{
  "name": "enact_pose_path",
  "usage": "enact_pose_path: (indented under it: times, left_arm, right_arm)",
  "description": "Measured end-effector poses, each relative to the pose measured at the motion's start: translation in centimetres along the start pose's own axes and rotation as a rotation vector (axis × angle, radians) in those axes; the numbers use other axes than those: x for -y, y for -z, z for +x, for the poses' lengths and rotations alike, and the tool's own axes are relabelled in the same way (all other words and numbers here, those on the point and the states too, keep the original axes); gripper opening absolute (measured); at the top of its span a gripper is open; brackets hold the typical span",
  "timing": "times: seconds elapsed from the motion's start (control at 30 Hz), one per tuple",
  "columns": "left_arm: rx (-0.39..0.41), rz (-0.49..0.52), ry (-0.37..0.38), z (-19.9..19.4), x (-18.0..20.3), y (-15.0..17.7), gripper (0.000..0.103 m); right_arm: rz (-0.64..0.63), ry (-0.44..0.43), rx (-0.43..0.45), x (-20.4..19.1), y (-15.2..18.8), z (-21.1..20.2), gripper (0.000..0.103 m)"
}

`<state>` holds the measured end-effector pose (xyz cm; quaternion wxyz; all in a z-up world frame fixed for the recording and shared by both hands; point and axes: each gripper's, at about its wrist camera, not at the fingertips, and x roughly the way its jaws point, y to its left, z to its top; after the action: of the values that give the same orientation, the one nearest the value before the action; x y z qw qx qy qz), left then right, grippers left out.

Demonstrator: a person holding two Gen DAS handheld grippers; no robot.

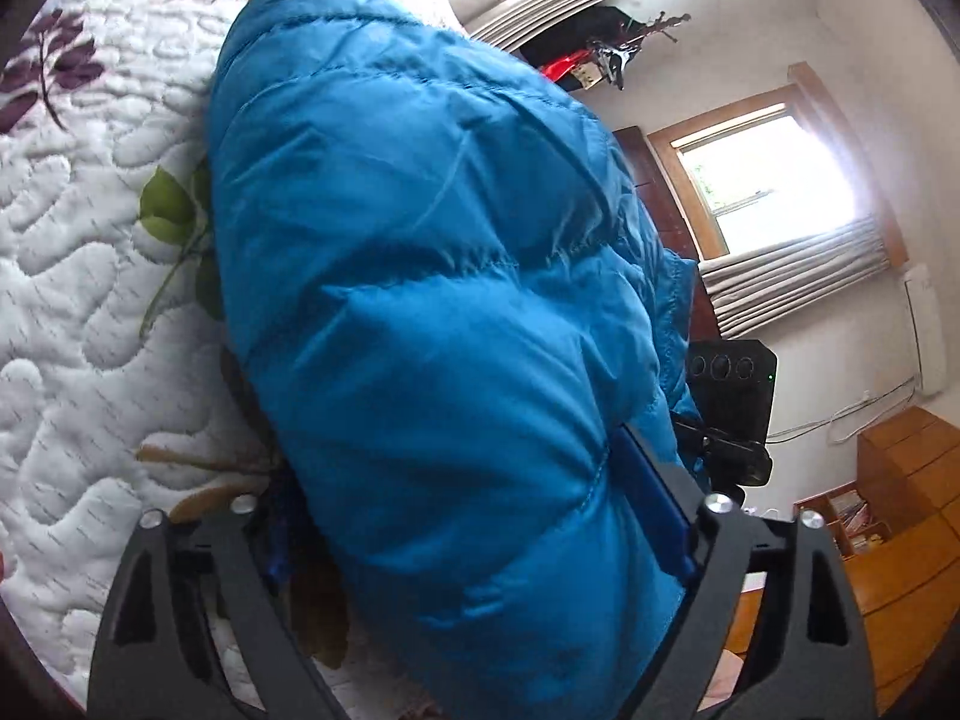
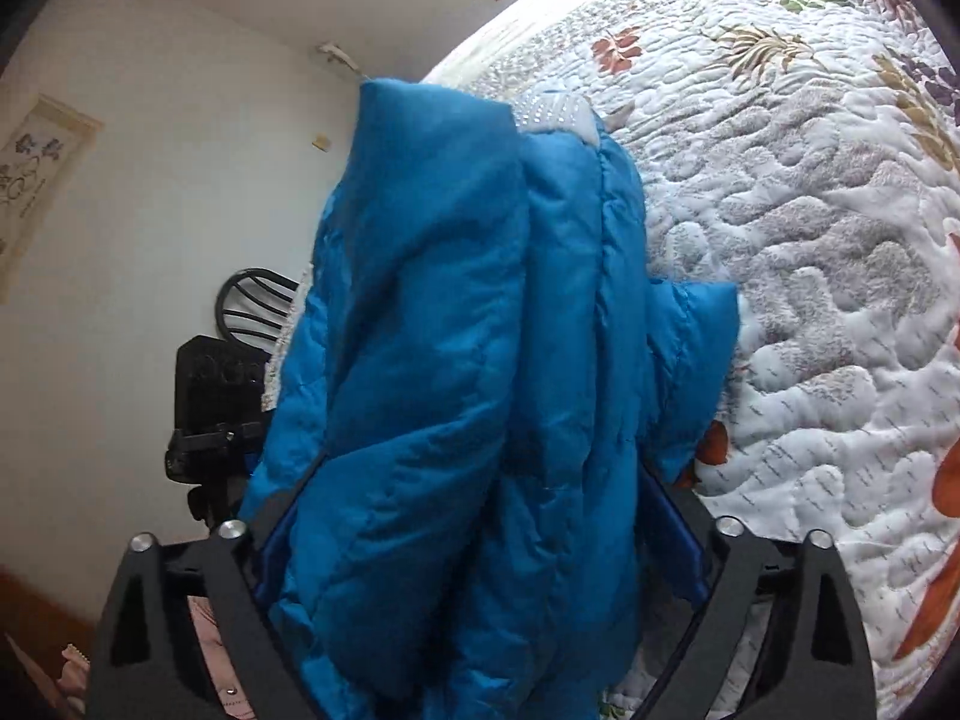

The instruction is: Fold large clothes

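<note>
A puffy blue quilted jacket (image 1: 432, 312) fills the middle of the left wrist view and lies bunched over a white floral quilt (image 1: 78, 252). My left gripper (image 1: 474, 516) is shut on a thick fold of it; the blue pads (image 1: 651, 486) press into the fabric from both sides. In the right wrist view the same jacket (image 2: 456, 372) hangs in folds with a grey-white collar lining (image 2: 558, 114) at its far end. My right gripper (image 2: 480, 534) is shut on its near edge, lifting it above the quilt (image 2: 810, 240). The other gripper's black body (image 2: 216, 402) shows at left.
The quilted bed runs to a far edge by white walls. A window with pleated curtains (image 1: 768, 180) and wooden drawers (image 1: 906, 480) stand at right in the left wrist view. A black metal chair back (image 2: 252, 300) is beside the bed. Wood floor lies below.
</note>
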<state>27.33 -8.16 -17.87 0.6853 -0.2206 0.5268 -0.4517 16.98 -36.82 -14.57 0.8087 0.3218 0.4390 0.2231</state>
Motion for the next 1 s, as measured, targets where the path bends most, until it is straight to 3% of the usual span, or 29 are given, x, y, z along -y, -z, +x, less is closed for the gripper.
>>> enact_pose_path:
  times: [0.07, 0.13, 0.27, 0.4, 0.7, 0.87, 1.0]
  left_arm:
    - [0.031, 0.022, 0.011, -0.6, 0.7, 0.5, 0.067]
    - [0.070, 0.057, 0.017, -1.1, 1.8, 0.8, 0.061]
    - [0.129, 0.094, 0.003, -2.6, 3.3, 0.4, 0.058]
    - [0.189, 0.100, -0.007, -4.7, 3.9, -1.6, 0.058]
    - [0.370, 0.124, -0.057, -8.6, 3.5, -8.5, 0.058]
    - [0.397, 0.115, -0.076, -8.7, 0.5, -12.9, 0.058]
    - [0.354, 0.066, -0.125, -8.1, -4.2, -15.1, 0.058]
  right_arm:
    - [-0.026, -0.005, 0.034, -0.7, 0.2, -0.6, 0.066]
    - [-0.062, 0.001, 0.064, -1.6, 0.2, -1.1, 0.057]
    - [-0.140, 0.005, 0.091, -4.1, -1.0, -1.5, 0.048]
    - [-0.219, 0.020, 0.093, -7.0, -3.8, -0.9, 0.046]
    - [-0.302, 0.006, 0.104, -11.0, -14.1, 4.3, 0.046]
    - [-0.291, -0.013, 0.105, -10.0, -18.5, 8.7, 0.046]
    - [-0.226, -0.006, 0.050, -7.0, -19.8, 13.2, 0.046]
